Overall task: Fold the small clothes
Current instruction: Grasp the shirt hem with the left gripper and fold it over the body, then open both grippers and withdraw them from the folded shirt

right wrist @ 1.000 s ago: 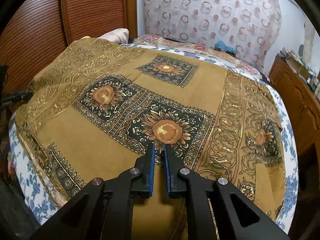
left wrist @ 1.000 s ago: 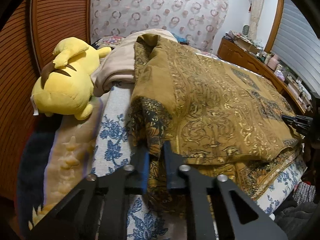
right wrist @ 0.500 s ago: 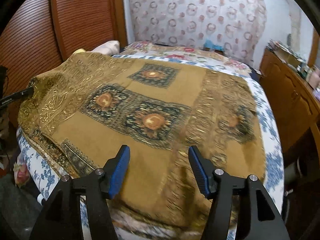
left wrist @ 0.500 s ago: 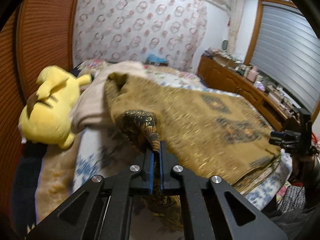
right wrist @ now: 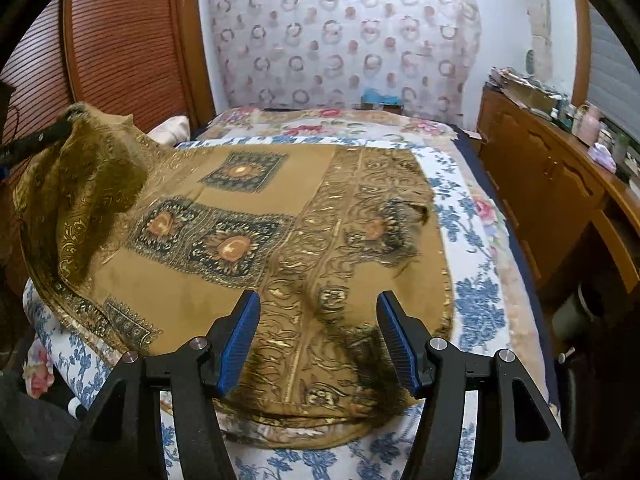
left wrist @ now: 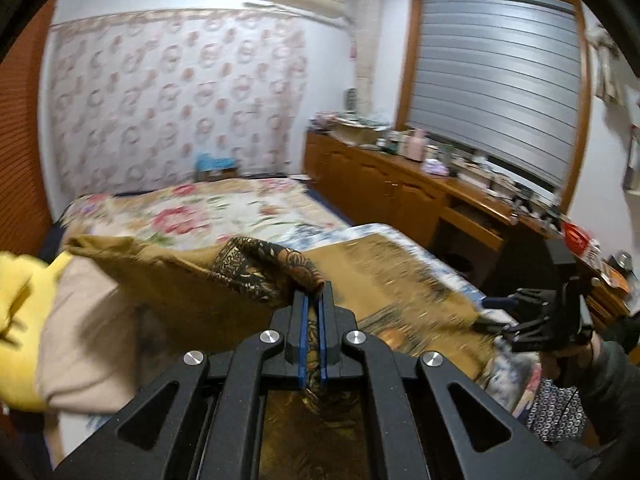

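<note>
Cloth dominates both views: an ochre patterned garment (right wrist: 280,216) with dark sunflower panels lies spread over the blue-floral bed (right wrist: 476,280), filling the centre of the right wrist view out to about 3 o'clock. Its corner at 9 to 10 o'clock is lifted clear of the mattress, because the left tool (left wrist: 313,312) is clenched on a bunched, dark-printed edge of it. In the left wrist view the fabric emerges from between the blue pads and drapes away toward 9 o'clock. Raising that corner looks like the start of carrying one side across the rest to make a fold.

The right tool (right wrist: 318,340) is released, its blue pads standing wide apart above the near hem at 6 o'clock with nothing pinched between them. Probably it waits to pin or take that edge. A yellow plush toy (left wrist: 16,320) and a beige cloth (left wrist: 84,340) sit at 8 o'clock in the left view, beside the raised corner.
</note>
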Motion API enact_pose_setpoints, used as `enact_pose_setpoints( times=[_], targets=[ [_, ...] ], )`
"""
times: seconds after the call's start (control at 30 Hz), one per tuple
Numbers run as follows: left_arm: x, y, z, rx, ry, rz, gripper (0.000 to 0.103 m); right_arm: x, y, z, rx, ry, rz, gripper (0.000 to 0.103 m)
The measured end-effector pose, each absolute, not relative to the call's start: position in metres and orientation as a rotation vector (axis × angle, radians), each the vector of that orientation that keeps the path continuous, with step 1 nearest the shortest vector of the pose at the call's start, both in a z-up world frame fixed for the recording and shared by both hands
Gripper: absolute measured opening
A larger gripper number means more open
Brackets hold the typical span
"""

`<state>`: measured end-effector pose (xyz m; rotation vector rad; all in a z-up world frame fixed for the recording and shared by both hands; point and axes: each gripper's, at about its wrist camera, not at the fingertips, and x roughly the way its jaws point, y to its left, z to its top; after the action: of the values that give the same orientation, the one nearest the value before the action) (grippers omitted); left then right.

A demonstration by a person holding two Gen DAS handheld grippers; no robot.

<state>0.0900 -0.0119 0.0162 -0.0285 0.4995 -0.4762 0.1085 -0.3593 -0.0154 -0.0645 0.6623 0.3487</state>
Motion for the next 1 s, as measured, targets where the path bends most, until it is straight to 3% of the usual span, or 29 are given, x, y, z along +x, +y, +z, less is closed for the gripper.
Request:
enact_pose_setpoints(
  times=[0.33, 0.4, 0.47, 0.53, 0.63, 0.87, 1.0],
  targets=[
    [0.112, -0.108, 0.053, 0.100, 0.483, -0.664, 0.005, 0.095, -0.386, -0.003, -0.038, 0.639, 0.298, 0.062],
    [0.115, -0.114, 0.049, 0.107, 0.498, -0.667, 0.011, 0.095, -0.386, -0.003, -0.043, 0.639, 0.296, 0.062],
    [0.115, -0.115, 0.044, 0.110, 0.515, -0.676, 0.029, 0.095, -0.387, -0.003, -0.044, 0.637, 0.295, 0.062],
    [0.109, -0.112, 0.037, 0.119, 0.516, -0.674, 0.040, 0.098, -0.388, -0.005, -0.041, 0.640, 0.298, 0.062],
    [0.108, -0.107, 0.031, 0.134, 0.527, -0.647, 0.041, 0.104, -0.386, -0.008, -0.039, 0.647, 0.305, 0.062],
    [0.109, -0.076, 0.014, 0.087, 0.550, -0.575, 0.065, 0.126, -0.367, -0.008, -0.078, 0.653, 0.348, 0.062],
    [0.108, -0.059, 0.002, 0.072, 0.559, -0.501, 0.065, 0.142, -0.354, -0.013, -0.110, 0.664, 0.381, 0.062]
  ],
)
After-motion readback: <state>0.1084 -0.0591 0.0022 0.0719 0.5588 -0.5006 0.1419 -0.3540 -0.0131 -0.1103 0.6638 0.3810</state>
